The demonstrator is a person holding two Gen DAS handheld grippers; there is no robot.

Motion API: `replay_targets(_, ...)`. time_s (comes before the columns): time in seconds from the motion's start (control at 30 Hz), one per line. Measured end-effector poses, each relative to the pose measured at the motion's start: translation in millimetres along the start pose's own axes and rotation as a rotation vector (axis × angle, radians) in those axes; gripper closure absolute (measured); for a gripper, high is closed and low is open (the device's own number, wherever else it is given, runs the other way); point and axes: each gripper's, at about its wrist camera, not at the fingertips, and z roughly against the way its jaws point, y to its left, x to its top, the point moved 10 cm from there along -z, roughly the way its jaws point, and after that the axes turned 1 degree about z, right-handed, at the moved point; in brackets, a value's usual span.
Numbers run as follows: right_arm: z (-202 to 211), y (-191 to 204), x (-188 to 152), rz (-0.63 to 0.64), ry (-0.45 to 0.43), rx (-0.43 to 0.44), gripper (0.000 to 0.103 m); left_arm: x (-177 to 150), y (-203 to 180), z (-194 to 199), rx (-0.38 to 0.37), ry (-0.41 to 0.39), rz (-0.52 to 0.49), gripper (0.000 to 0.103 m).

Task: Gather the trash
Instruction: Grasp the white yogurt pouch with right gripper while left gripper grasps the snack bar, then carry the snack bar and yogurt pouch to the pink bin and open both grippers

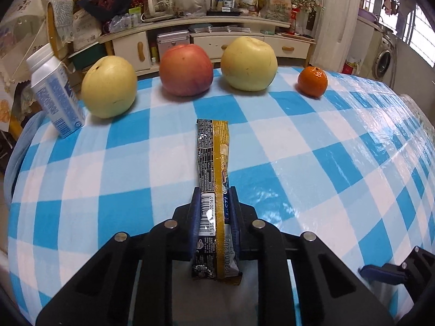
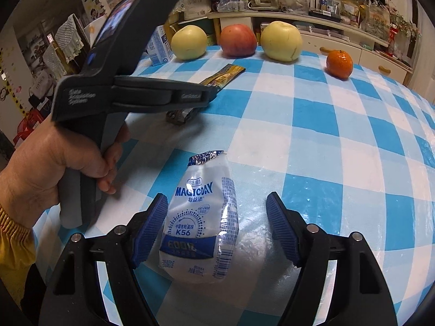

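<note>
A long black-and-gold sachet wrapper (image 1: 213,160) lies lengthwise on the blue checked tablecloth (image 1: 299,163). My left gripper (image 1: 214,193) is shut on its near half, blue pads pressing both sides. In the right wrist view a person's hand (image 2: 54,157) holds that left gripper (image 2: 214,91), with the sachet's gold end (image 2: 231,72) sticking out beyond it. A crumpled white "MAGICDAY" plastic wrapper (image 2: 201,217) lies flat between the fingers of my right gripper (image 2: 216,197), which is open. Its left pad (image 2: 152,228) sits at the wrapper's edge; the right pad stands well apart.
Along the table's far edge stand a yellow pear (image 1: 108,87), a red apple (image 1: 186,69), a second yellow pear (image 1: 248,63) and a small orange (image 1: 312,81). A blue-white carton (image 1: 54,95) tilts at the far left corner. Cluttered shelves stand behind.
</note>
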Motion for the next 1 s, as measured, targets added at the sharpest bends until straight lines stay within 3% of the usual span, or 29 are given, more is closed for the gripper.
replay_targets(0.33,-6,3,-4,0.133,0.007,-0.1,0.032,-40,21,41,0.026,-0.029,0.051,0.082)
replay_targets(0.6,-8,1,-1,0.131,-0.002,-0.096,0.032,-70,28,85,0.024,-0.062,0.078,0.082)
replay_targets(0.9,-6,-7,0,0.11,-0.011,-0.111,0.032,-101,49,132,0.102,-0.107,0.092,0.082)
replay_targets(1.0,-5,-7,0,0.115,-0.018,-0.114,0.043,-109,58,145,0.107,-0.124,0.129,0.082)
